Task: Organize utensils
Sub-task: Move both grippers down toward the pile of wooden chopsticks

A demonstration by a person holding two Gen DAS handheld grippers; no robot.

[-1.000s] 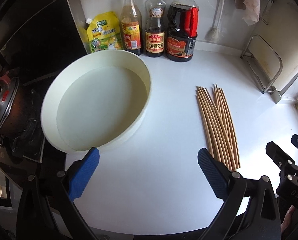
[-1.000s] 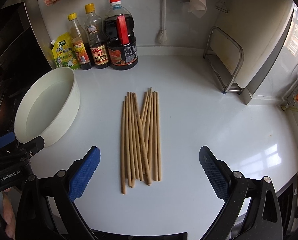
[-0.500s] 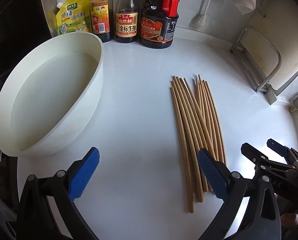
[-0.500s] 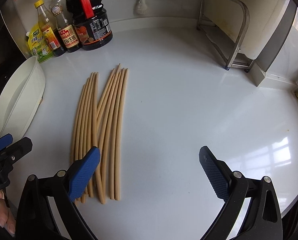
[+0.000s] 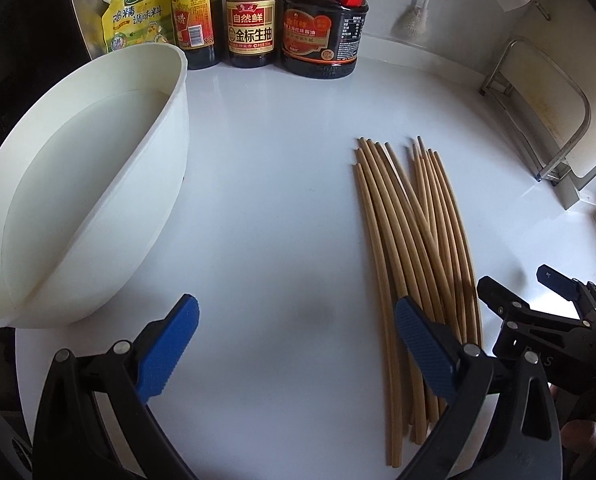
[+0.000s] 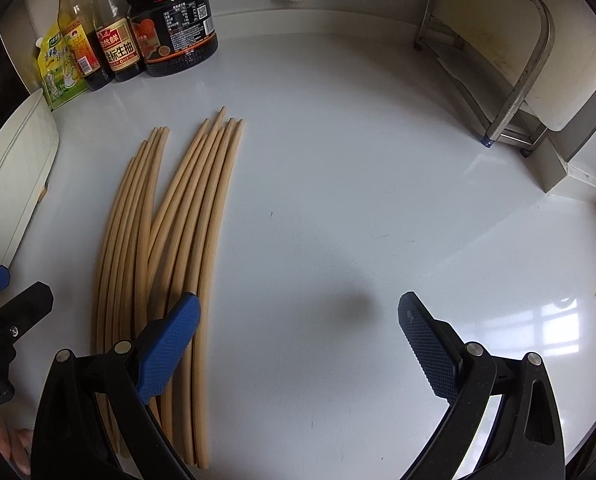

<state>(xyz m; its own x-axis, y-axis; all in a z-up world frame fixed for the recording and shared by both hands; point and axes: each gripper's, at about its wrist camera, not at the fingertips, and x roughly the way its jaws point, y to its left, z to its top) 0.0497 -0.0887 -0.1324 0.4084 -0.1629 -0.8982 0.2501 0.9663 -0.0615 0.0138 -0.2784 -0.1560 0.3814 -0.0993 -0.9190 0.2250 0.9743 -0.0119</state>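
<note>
Both hand-held grippers have dropped lower and closer to the white kitchen counter (image 5: 282,208) over the past second, and the bundle of long tan wooden chopsticks (image 5: 414,248) now fills more of each view. From the left wrist camera, the left gripper (image 5: 296,344) hangs with its blue-padded jaws spread wide and nothing between them; its right pad sits over the near ends of the chopsticks, though contact cannot be judged. The right gripper (image 6: 298,344), seen from its own camera, is likewise spread wide and empty, its left pad overlapping the right edge of the same bundle (image 6: 166,264) while its right pad is over bare counter.

The chopsticks lie flat on the counter, roughly parallel and pointing toward the back wall, a few crossing one another. To their left stands a large round white plastic basin (image 5: 166,152), well apart from them; only its rim shows at the left edge of the right wrist view (image 6: 22,160).

Against the back wall stand a yellow-green seasoning pouch (image 5: 132,20), two glass sauce bottles with red-and-yellow labels (image 5: 222,16) and a dark soy sauce jug with a red handle (image 5: 324,24). A bent steel rack (image 6: 494,60) stands at the counter's far right. Each gripper's black frame shows at the edge of the other's view, the right one (image 5: 538,300) just beside the chopsticks.
</note>
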